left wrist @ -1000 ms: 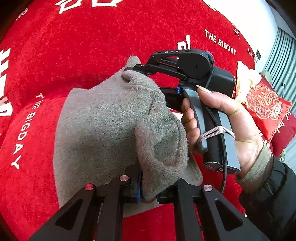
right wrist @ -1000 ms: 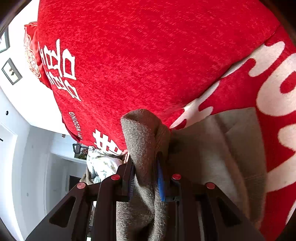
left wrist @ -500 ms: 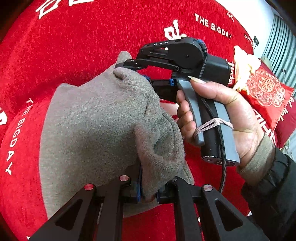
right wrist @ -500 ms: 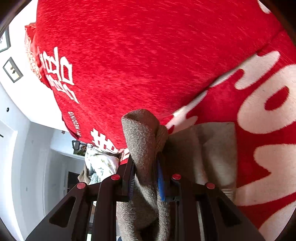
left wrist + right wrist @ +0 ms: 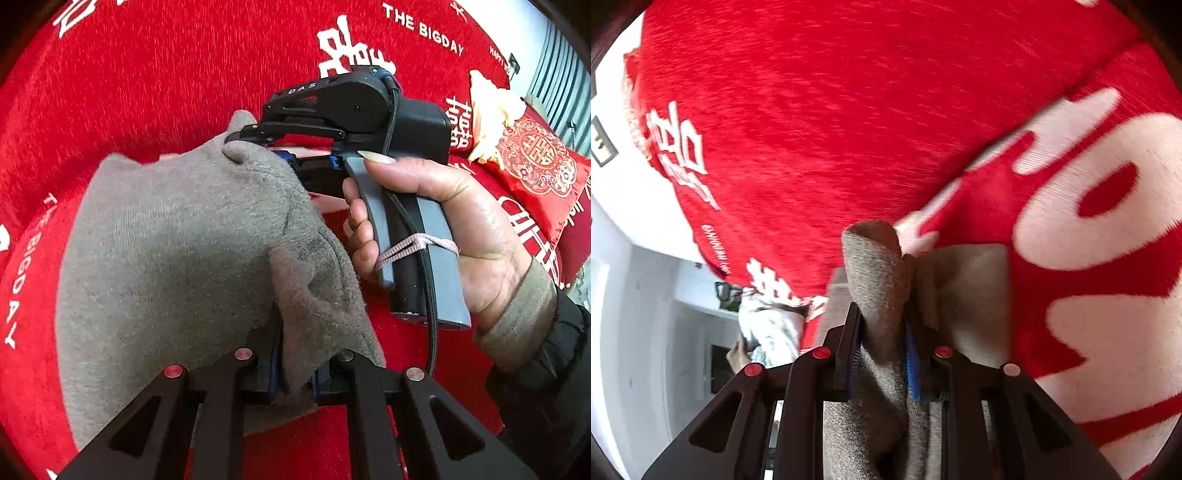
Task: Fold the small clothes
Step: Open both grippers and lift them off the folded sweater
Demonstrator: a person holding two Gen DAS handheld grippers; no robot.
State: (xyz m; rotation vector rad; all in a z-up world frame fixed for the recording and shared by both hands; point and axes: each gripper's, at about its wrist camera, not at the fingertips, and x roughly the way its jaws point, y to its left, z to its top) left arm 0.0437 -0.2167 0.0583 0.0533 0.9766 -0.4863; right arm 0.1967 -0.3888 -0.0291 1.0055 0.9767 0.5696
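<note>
Both grippers clench one grey garment (image 5: 177, 258): left gripper (image 5: 295, 373) bites a bunched edge, right gripper (image 5: 882, 354) pinches another fold. Garment drapes over the red blanket (image 5: 166, 74). Only the left view shows the right hand (image 5: 443, 229).

Fuzzy grey knit garment (image 5: 177, 251), plush red blanket (image 5: 166, 81), matt black plastic claw (image 5: 295, 373)

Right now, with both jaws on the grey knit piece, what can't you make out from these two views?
- What garment the grey knit piece is: bunched, its outline folded under itself, left wrist view.
- Its near edge: hidden behind the left gripper.
- Right gripper tips: buried in cloth, right wrist view.
- Red blanket: motion-blurred there.
- Pale bundle at the left: too small and blurred.
</note>
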